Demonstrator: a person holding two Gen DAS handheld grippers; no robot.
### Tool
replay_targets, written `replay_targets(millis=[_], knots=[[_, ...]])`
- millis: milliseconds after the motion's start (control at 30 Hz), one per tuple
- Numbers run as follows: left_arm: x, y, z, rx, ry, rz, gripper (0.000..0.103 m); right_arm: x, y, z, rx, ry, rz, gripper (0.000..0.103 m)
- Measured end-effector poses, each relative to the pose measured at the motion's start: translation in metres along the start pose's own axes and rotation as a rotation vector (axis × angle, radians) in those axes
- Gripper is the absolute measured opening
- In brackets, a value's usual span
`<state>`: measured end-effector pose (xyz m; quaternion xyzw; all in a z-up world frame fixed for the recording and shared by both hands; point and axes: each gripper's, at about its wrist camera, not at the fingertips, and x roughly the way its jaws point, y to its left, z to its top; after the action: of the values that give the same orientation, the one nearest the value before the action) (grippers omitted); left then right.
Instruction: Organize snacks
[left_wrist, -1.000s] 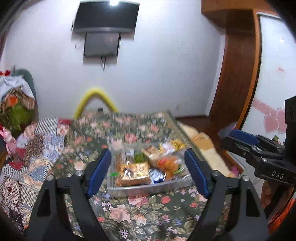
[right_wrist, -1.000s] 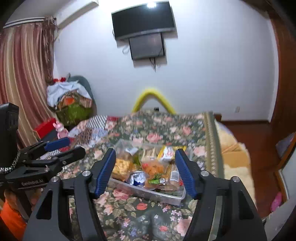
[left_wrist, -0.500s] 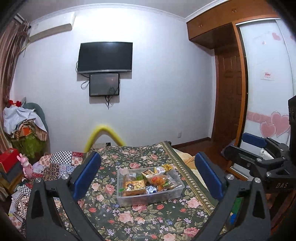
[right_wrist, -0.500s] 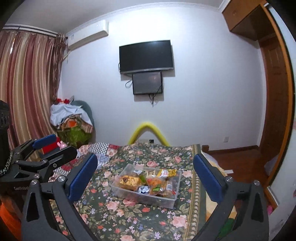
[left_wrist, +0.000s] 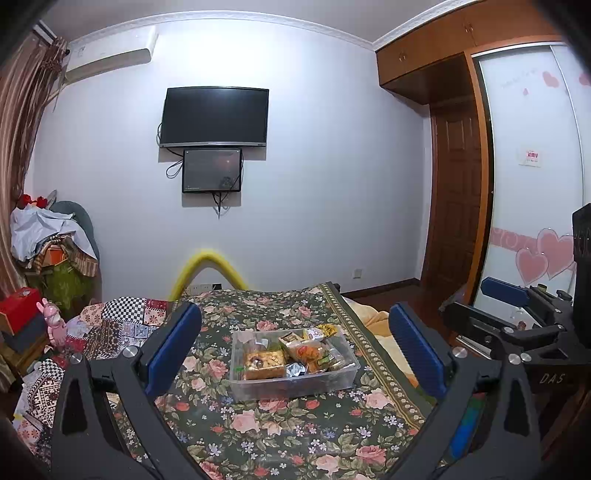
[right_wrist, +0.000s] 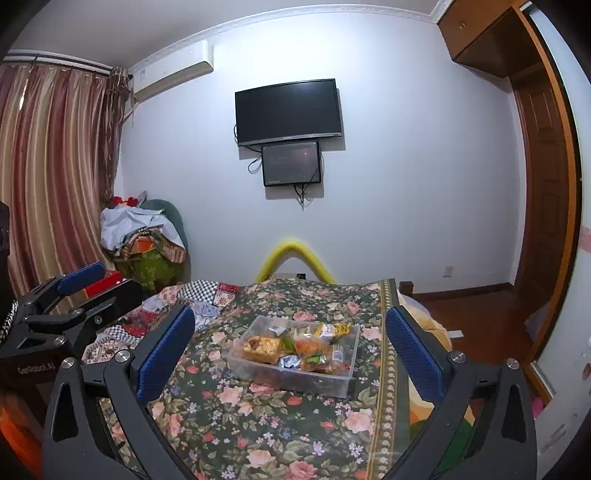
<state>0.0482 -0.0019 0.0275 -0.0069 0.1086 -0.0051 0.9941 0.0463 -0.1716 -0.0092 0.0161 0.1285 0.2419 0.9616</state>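
A clear plastic box (left_wrist: 295, 384) sits on the floral bed cover and holds several snack packets, among them a yellow-orange one (left_wrist: 264, 363). In the left wrist view my left gripper (left_wrist: 294, 309) is held back from the box, jaws wide open, nothing between the blue pads. The right wrist view shows the same box (right_wrist: 291, 376) and snacks (right_wrist: 260, 345) ahead of my right gripper (right_wrist: 290, 313), also wide open and empty. Each gripper shows at the edge of the other's view: the right gripper (left_wrist: 506, 295), the left gripper (right_wrist: 79, 280).
The floral cover (left_wrist: 280, 435) lies over a bed, with a patchwork quilt (left_wrist: 118, 321) on its left. A yellow foam arch (left_wrist: 207, 262) stands at the far end. A clothes pile (right_wrist: 144, 236), red box (left_wrist: 18, 306), curtain (right_wrist: 48, 177) and wardrobe (left_wrist: 532, 184) ring the bed.
Both grippers have drawn back and up from the box, which now looks smaller and farther off. Both pairs of jaws have spread wider.
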Motion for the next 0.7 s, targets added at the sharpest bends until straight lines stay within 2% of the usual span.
replay_targets(millis=[700], knots=[[0.0023,-0.0002,-0.0101,-0.001,0.029,0.010,0.103,-0.0039,-0.0004,-0.0080,0.008,0.015,-0.006,0.103]])
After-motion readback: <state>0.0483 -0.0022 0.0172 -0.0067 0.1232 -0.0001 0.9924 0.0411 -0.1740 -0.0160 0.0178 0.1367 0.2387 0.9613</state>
